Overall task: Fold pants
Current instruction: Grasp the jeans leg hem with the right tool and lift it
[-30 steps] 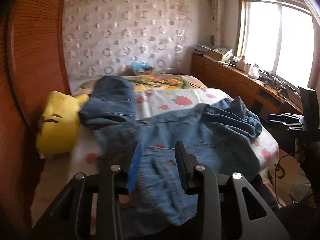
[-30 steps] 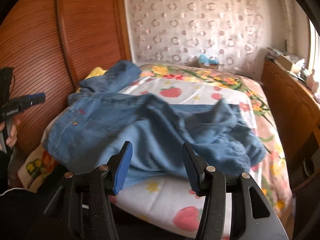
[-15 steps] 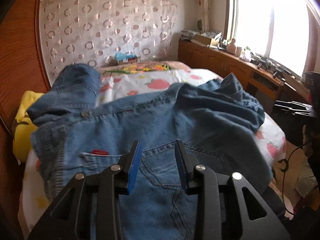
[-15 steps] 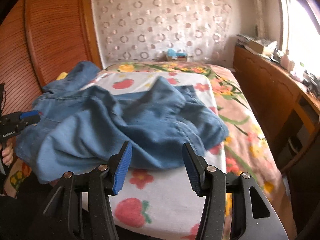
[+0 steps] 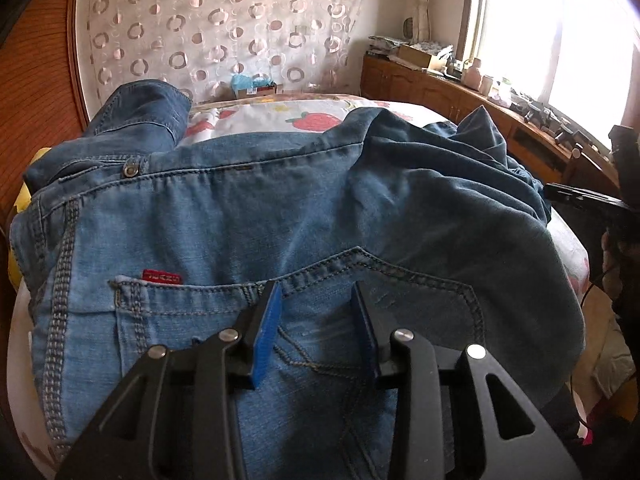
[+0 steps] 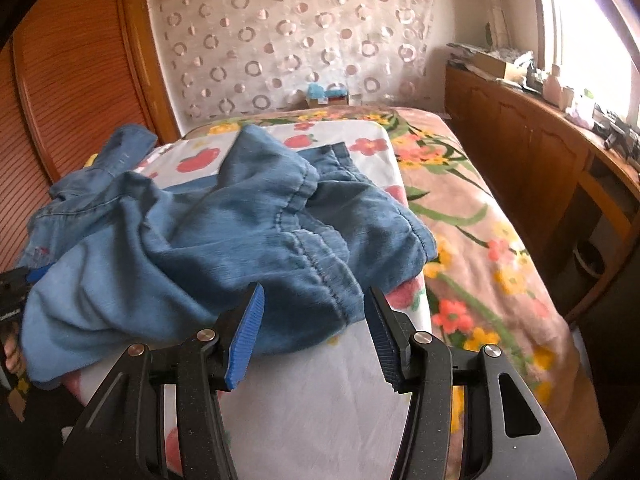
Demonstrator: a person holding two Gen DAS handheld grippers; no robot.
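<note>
Left tongs (image 5: 316, 324): you're hovering spread over the jeans (image 5: 248, 220); pinch the waistband edge.
Right tongs (image 6: 312, 332): spread, empty; you're nearing the hem.

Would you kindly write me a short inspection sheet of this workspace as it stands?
Surface: bed with strawberry-print sheet over floral blanket.
Job's things: jeans crumpled, unfolded, back pocket up.
Clutter: yellow plush at the jeans' far-left edge.
Grippers: left gripper above the pocket, right gripper at a leg's edge; both jaws open, empty.
Cables: thin black cable beside the bed.
Surroundings: wooden wardrobe, patterned curtain, cluttered sideboard, bright window.
</note>
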